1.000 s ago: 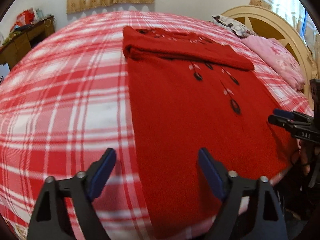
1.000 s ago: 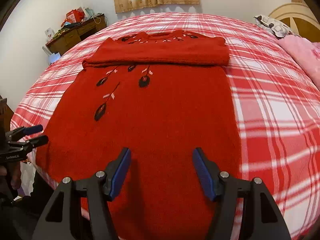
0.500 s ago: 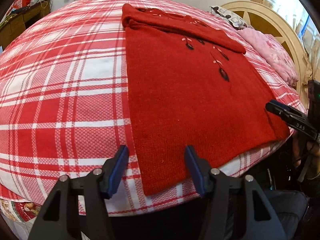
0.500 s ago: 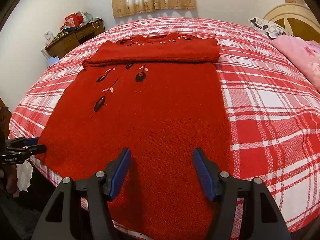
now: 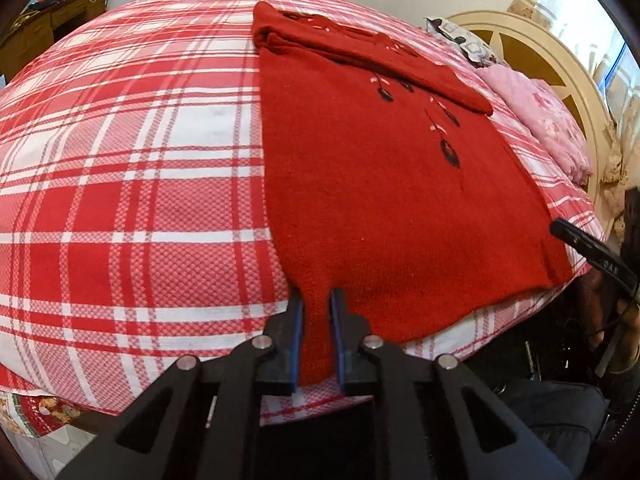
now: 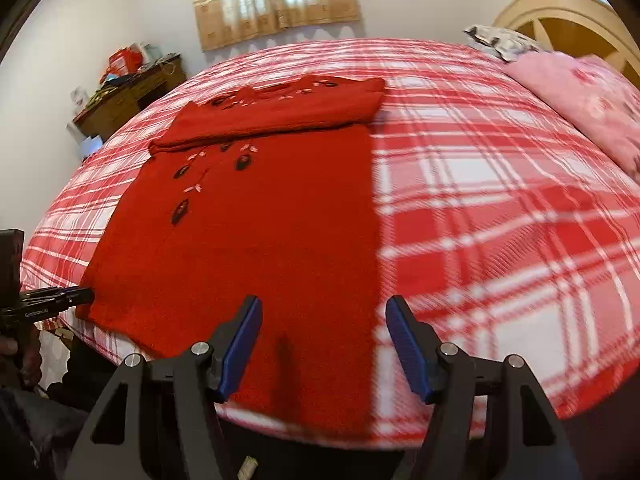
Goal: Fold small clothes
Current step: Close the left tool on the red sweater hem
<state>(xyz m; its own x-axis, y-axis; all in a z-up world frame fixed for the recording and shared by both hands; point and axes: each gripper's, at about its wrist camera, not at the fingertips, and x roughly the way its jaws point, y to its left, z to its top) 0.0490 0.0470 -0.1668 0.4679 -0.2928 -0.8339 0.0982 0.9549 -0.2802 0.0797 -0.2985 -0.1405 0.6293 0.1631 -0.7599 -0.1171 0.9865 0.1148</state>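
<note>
We've got the plaid bed (image 5: 132, 200) as our work surface, and the red sweater (image 5: 384, 200) lies flat along its near edge, sleeves folded across the chest so the hem can come up next. Our left gripper (image 5: 316, 344) has its fingers pinched on the hem's near-left corner. Our right gripper (image 6: 324, 344) hovers over the right hem corner, fingers wide apart, likely lining up a matching grab.
</note>
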